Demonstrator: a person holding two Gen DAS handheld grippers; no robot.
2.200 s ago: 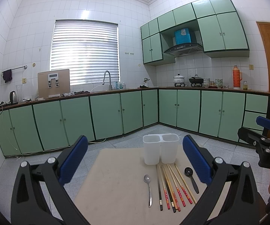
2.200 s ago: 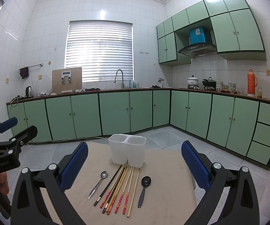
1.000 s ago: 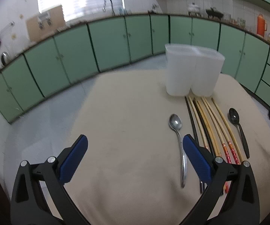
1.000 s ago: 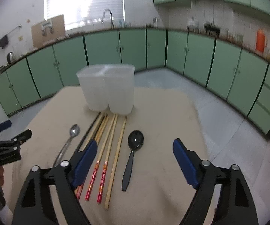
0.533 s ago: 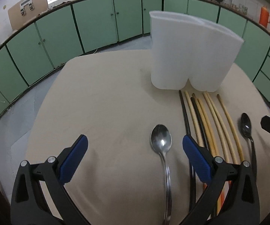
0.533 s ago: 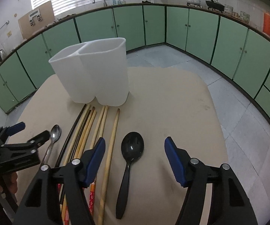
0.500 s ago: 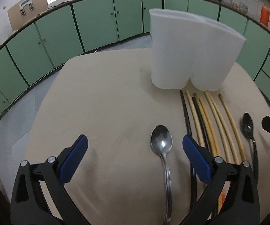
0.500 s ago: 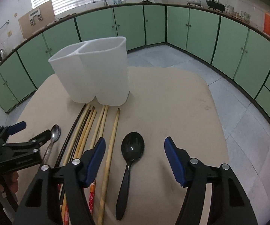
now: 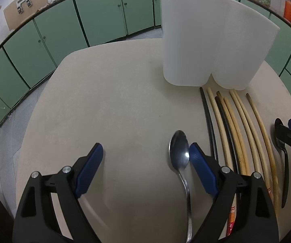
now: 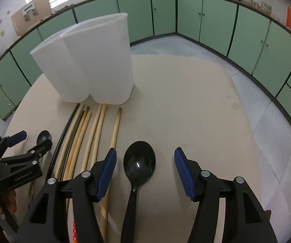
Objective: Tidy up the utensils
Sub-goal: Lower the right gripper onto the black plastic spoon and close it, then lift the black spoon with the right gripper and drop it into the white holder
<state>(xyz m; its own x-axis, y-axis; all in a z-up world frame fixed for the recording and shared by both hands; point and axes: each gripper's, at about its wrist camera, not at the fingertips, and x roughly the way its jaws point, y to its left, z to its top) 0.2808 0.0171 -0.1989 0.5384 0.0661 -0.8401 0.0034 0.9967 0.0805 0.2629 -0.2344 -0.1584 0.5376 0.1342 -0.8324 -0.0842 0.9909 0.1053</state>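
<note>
Right wrist view: the right gripper (image 10: 145, 170) has dropped low, and its blue fingers (image 10: 107, 171) have been closing in. The black spoon (image 10: 138, 166) lies between them, not pinched yet. In the left wrist view, the left gripper (image 9: 145, 158) has come down too and closed a little. Its right finger sits just beside the metal spoon (image 9: 179, 154), not grasping it. Both look ready to pick up spoons for the white two-part holder (image 9: 212, 46) on the tabletop (image 9: 109, 105). The chopsticks (image 9: 236, 125) wait between the spoons. Both spoon handles run out of view.
</note>
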